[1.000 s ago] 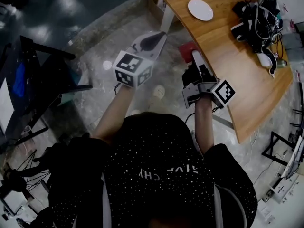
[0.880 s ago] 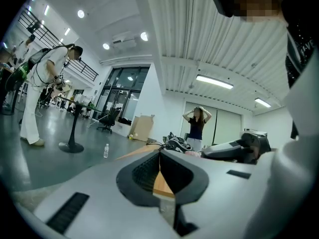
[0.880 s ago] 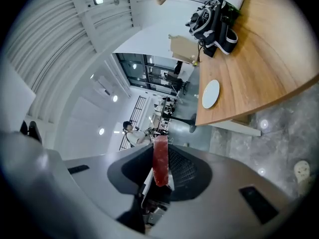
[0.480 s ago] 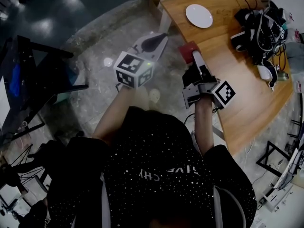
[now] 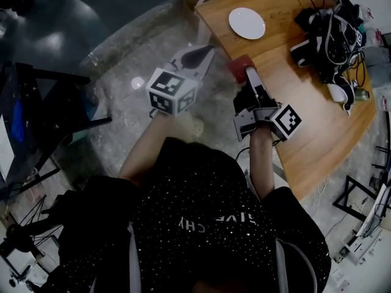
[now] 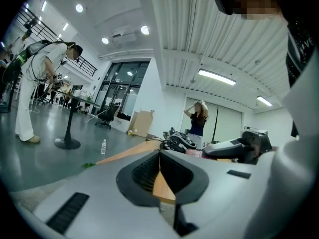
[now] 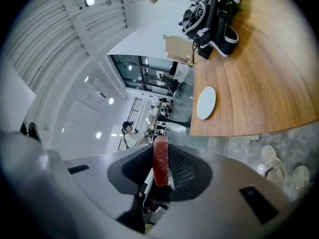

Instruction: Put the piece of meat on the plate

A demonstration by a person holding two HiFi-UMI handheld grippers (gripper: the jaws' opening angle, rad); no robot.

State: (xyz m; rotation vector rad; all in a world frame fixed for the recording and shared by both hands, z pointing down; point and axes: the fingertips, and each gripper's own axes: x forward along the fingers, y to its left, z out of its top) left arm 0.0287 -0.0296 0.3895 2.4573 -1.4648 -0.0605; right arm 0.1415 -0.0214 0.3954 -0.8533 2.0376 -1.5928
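While the right tongs (image 5: 249, 73) pinch the red meat (image 7: 160, 159) narrowly and the left tongs (image 5: 208, 47) sit closed and empty, the carry seems under way; next, reach ahead to the plate (image 5: 247, 23) on the table (image 5: 305, 108).

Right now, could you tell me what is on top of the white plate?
Nothing: the plate shows bare and uncovered. The meat is clamped in the right gripper.

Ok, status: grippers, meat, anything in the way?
Right gripper shut on piece of meat. Left gripper shut, empty. Plate bare, table before it looks clear.
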